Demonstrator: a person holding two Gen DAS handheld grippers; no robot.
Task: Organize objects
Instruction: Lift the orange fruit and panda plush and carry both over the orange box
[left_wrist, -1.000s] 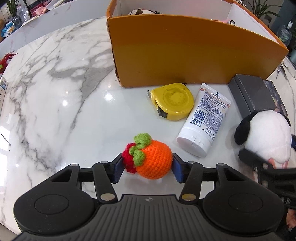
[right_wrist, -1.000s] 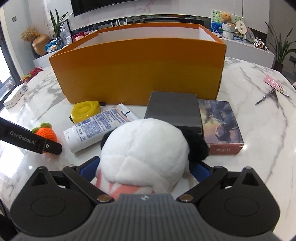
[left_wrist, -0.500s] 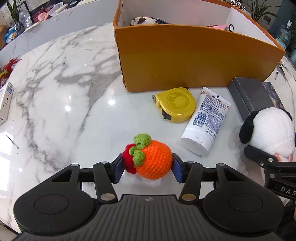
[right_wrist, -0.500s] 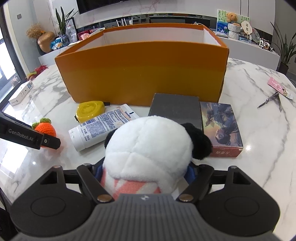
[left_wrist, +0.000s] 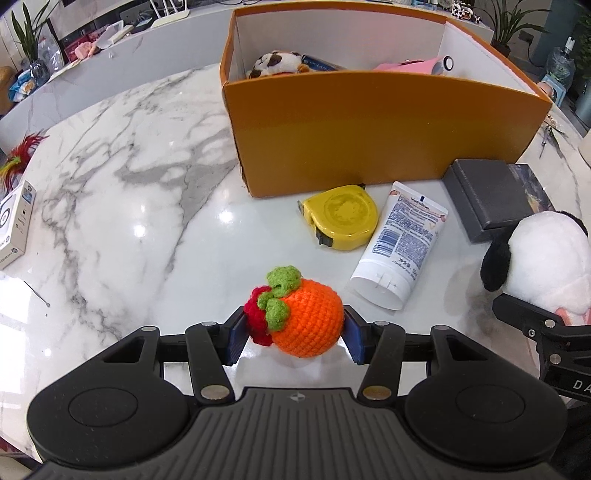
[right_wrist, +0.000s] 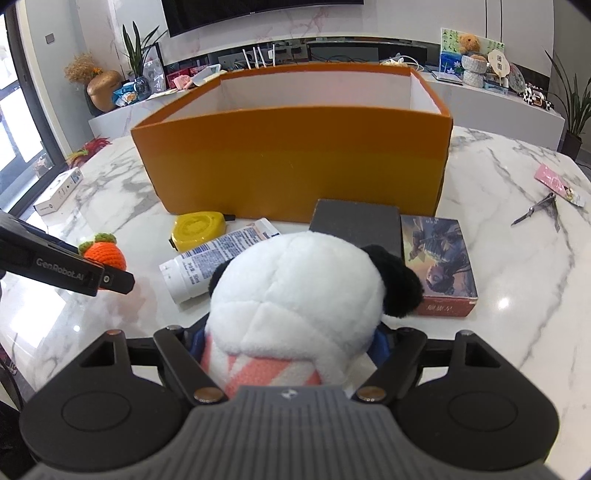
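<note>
Crocheted orange yarn fills the space between our left gripper (left_wrist: 295, 338)'s fingers (left_wrist: 236, 338): the knitted persimmon (left_wrist: 304, 317) is clamped on its two sides, low over the white marble desk (left_wrist: 122, 206) and well short of the orange box (left_wrist: 369, 125). We judge it very light and springy, with a rough stitch that will not slide on the blue pads; the green leaf cap and red bit on its left are loose trim, so the round body is the place to hold.

Our right gripper (right_wrist: 290, 345) has just been closing its fingers (right_wrist: 380, 341) and now squeezes the panda plush (right_wrist: 295, 291) low down, by its pink-striped part, under the white head. Plush of this kind compresses a lot, so we expect the grip to feel mushy and the big head to flop forward; a hold near the neck looks the steadiest. It sits near the front of the desk, with the grey case (right_wrist: 356, 225) and the picture box (right_wrist: 437, 258) between it and the orange box.

Still on the desk lie a hard yellow tape measure (left_wrist: 341, 218) and a smooth plastic cream tube (left_wrist: 400, 247), which we judge slicker. The box has stiff card walls, and a spotted plush (left_wrist: 279, 62) and a pink item (left_wrist: 410, 66) lie inside.
</note>
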